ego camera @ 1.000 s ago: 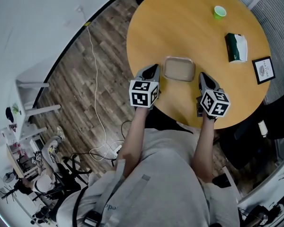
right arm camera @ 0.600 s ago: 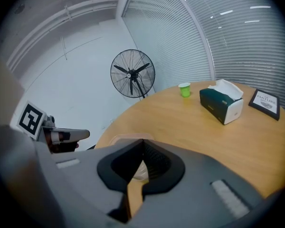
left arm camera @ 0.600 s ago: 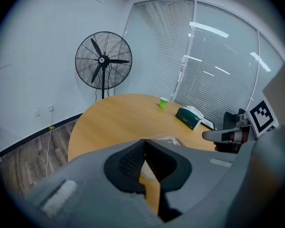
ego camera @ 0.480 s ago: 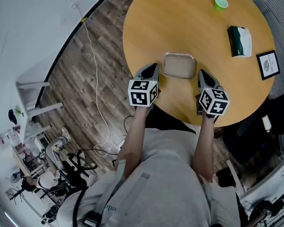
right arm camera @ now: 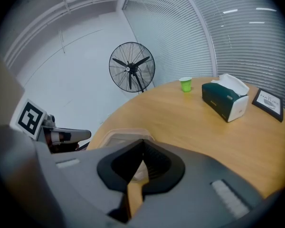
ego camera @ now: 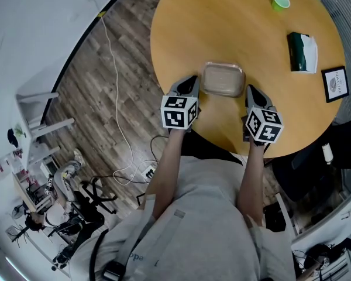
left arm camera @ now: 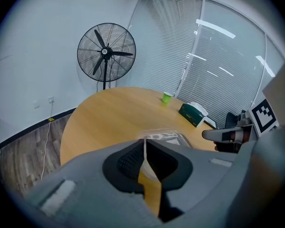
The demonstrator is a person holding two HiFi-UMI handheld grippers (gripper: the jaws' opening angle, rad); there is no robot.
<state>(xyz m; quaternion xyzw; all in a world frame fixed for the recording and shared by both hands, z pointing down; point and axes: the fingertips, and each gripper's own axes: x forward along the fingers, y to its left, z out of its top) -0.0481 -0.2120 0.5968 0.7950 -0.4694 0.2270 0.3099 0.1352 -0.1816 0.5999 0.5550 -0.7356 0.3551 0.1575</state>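
- Our left gripper (ego camera: 191, 82) and right gripper (ego camera: 250, 90) hover over the near edge of the round wooden table (ego camera: 234, 28), each with its jaws pressed together on nothing.
- A shallow clear tray (ego camera: 223, 79) lies between their tips, just beside each.
- Farther off stand a tissue box (ego camera: 303, 52) and a green cup (ego camera: 280, 0).

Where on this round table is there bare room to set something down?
Widest bare patch: the table top between the clear container and the green cup, reaching the left rim. A smaller one lies between container and tissue box. Crowded: the near edge, around the left hand-held gripper and right hand-held gripper; the right rim, by the framed card.
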